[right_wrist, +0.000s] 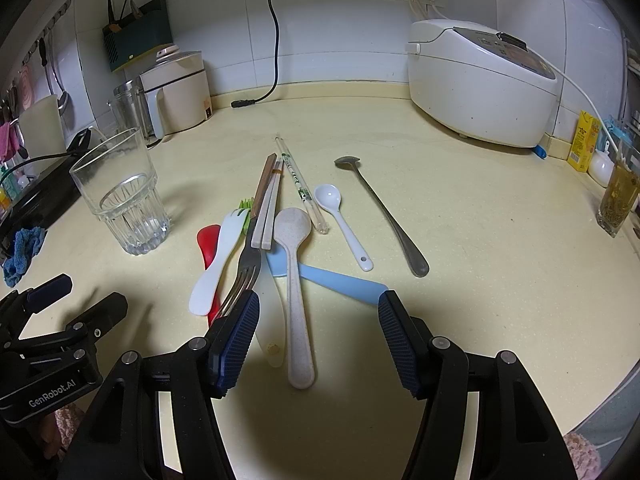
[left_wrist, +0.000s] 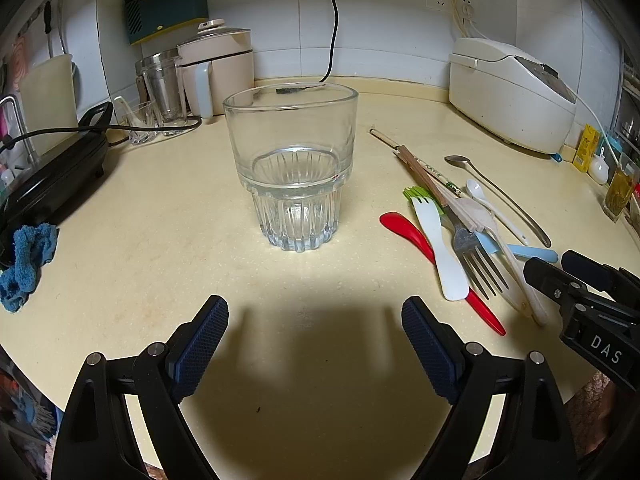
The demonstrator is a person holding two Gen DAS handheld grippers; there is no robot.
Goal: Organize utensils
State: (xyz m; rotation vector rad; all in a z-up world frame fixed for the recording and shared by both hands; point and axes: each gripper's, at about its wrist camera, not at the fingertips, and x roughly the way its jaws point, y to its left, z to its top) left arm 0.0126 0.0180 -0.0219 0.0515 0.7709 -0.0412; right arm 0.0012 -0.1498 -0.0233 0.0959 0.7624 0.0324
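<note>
1. Two tools hover with nothing held: left tool (left_wrist: 315, 312) gapes before the glass tumbler (left_wrist: 291, 164); right tool (right_wrist: 318, 310) gapes over the utensil pile (right_wrist: 276, 240) on the counter (left_wrist: 160, 220).
2. Risk: the overlapped metal fork (right_wrist: 244, 268) and speckled spoon (right_wrist: 296, 280) may drag neighbours.
3. Risk: the tumbler may tip if bumped.

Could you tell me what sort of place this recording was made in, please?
Most likely a home kitchen counter: a white rice cooker stands against the tiled wall, a utensil holder hangs on that wall, and loose cutlery such as a metal fork lies beside a drinking glass.
</note>
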